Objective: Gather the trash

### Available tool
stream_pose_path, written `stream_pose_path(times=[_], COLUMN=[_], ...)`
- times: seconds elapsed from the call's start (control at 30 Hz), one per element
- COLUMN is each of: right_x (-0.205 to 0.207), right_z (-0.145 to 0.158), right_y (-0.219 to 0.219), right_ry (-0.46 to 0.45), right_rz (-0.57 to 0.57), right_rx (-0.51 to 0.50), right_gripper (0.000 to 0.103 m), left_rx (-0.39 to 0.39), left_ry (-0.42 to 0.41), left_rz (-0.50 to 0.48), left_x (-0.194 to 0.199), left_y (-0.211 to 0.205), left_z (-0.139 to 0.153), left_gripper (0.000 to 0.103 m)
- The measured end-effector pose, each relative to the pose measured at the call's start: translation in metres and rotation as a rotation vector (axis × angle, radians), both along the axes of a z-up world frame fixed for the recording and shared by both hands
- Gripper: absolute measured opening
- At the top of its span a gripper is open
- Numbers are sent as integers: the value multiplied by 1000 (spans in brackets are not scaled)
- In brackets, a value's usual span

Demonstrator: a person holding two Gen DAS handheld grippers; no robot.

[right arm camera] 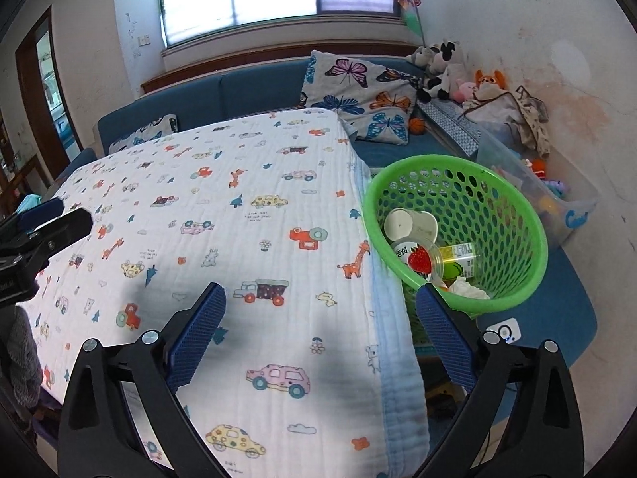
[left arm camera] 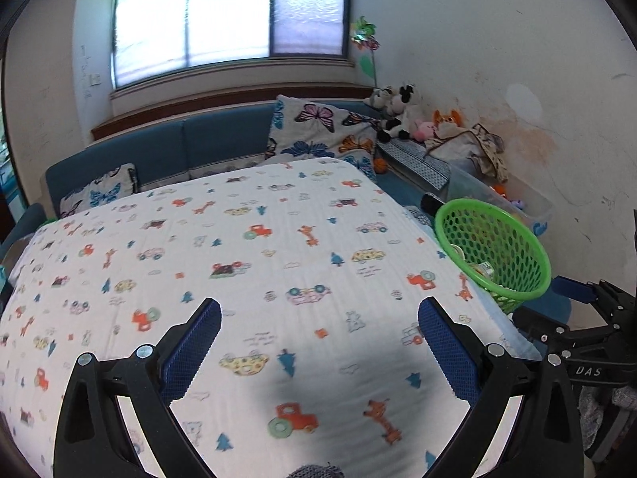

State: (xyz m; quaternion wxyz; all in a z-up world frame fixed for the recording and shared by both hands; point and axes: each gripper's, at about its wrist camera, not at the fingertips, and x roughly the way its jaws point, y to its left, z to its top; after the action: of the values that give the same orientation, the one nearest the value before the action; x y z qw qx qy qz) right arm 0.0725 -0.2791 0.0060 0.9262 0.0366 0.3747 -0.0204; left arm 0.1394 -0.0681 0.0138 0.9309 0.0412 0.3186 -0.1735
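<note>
A green mesh basket (right arm camera: 513,215) stands off the table's right edge; it also shows in the left wrist view (left arm camera: 517,239). Inside lie a white cup (right arm camera: 410,224), a strawberry-print cup (right arm camera: 418,257), a clear plastic bottle (right arm camera: 464,257) and a crumpled tissue (right arm camera: 467,288). My right gripper (right arm camera: 320,306) is open and empty above the table's right side, beside the basket. My left gripper (left arm camera: 318,318) is open and empty over the middle of the table. The right gripper shows at the right edge of the left wrist view (left arm camera: 585,318); the left gripper shows at the left edge of the right wrist view (right arm camera: 43,235).
The table wears a white cloth (right arm camera: 239,207) printed with cars and giraffes. Behind it is a blue sofa (right arm camera: 247,91) with butterfly cushions (right arm camera: 358,91), plush toys (right arm camera: 446,67) and a clear toy bin (right arm camera: 557,199). A blue stool (right arm camera: 565,318) holds the basket.
</note>
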Motion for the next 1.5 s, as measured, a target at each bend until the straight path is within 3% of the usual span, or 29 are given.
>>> stream_pose_path(times=[0.7,1.5], right_x=[-16,-19], right_z=[6,8], right_y=[22,28], right_ry=[-32,-38], right_rz=[19,25], right_rx=[-11,-13], right_gripper=[97,97], left_rx=[-62,-38], left_ry=[17,14], left_rz=[108,127], left_x=[-20,-29], left_y=[42,45], left_z=[-12,-18], left_gripper=[96,96])
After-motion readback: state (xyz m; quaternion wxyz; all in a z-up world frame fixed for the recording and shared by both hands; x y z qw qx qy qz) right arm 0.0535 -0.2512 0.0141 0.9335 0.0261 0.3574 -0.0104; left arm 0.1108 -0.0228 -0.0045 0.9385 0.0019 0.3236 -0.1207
